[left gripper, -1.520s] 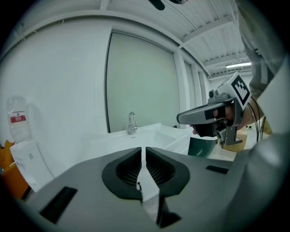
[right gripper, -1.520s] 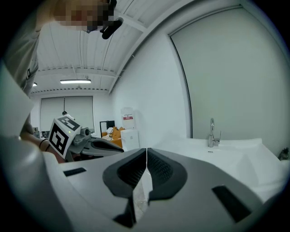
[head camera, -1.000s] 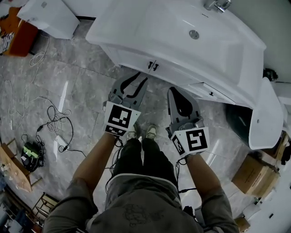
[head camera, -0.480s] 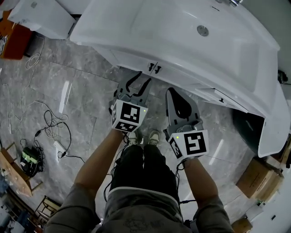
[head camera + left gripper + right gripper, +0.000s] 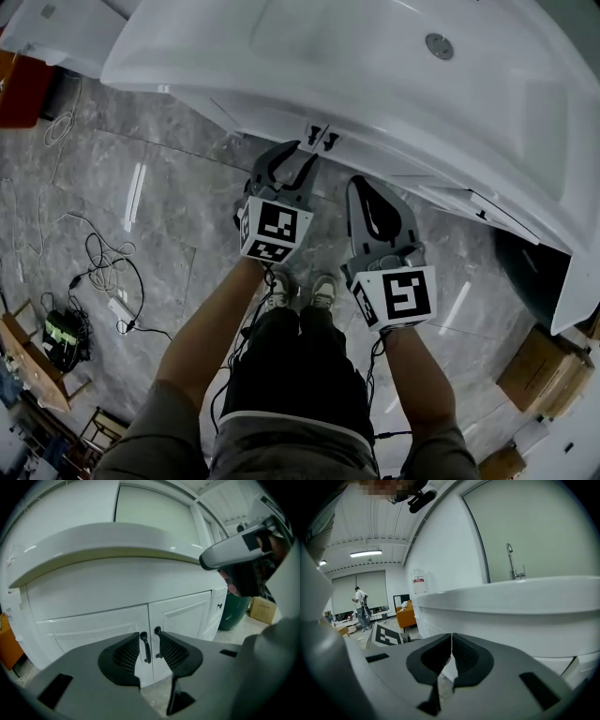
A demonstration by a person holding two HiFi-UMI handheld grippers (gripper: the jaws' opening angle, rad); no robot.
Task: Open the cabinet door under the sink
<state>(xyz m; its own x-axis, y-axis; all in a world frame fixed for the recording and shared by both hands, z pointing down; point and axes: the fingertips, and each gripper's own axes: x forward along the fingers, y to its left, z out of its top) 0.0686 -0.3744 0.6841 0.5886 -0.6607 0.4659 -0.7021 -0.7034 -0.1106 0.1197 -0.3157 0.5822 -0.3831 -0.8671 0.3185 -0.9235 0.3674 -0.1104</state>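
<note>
Scene: a white sink (image 5: pixel 375 75) is seen from above on its cabinet (image 5: pixel 65 604); a person (image 5: pixel 291 375) stands before it on the grey tiled floor (image 5: pixel 141 159).
Doors: two white doors, left door (image 5: pixel 89 632) and right door (image 5: pixel 185 613), are shown shut under the sink rim and meet at a centre seam.
Handles: two dark upright handles, left handle (image 5: pixel 146 648) and right handle (image 5: pixel 158 642), are set just beside the seam, one on each door.
Left gripper (image 5: pixel 150 651): the jaws are opening and stand wide apart. Both handles are framed in the gap, but neither is pressed by a pad. In the head view the tips are placed near the handles; contact cannot be confirmed.
Right gripper (image 5: pixel 451 656): the jaws are closed together with nothing between them. It is held beside the left one, and only the sink rim is shown in its view, with no handle.
Stage: the approach is judged to be under way; no door is gripped or pulled yet.
Risk 1: both handles may be caught at once, since they sit close together inside one gap. A pull would then be resisted by two doors hinged on opposite sides.
Risk 2: a pad may be closed on the door face, or may slip off the slim handle, if the gap is not centred on one handle.
Risk 3: an opened door may be swung against the person's legs or the idle right gripper, as both are near the cabinet front.
</note>
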